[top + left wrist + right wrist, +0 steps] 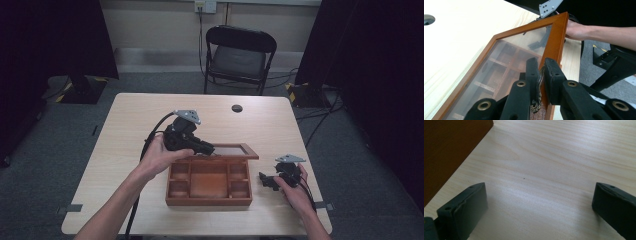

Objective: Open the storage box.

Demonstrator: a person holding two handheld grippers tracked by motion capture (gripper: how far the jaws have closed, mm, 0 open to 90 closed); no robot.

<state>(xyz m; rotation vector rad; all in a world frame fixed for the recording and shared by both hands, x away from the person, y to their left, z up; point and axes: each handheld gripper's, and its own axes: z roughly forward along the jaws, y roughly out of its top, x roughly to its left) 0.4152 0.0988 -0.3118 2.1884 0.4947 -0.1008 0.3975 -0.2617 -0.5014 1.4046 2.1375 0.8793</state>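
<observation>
High view: a pale wood counter point(135, 125) on grey carpet, a black chair point(239, 55) behind it. The wooden box point(209, 182) sits near the front edge.

Left gripper view: the left gripper point(541, 71) is clamped on the glass lid's frame point(555, 42), lid raised.

Right gripper view: the right gripper point(539, 205) gapes wide over bare counter, beside the box.

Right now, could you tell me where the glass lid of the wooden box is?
In the high view, the lid stands raised along the far edge of the wooden box at table centre, its frame pinched by the left gripper.
</observation>
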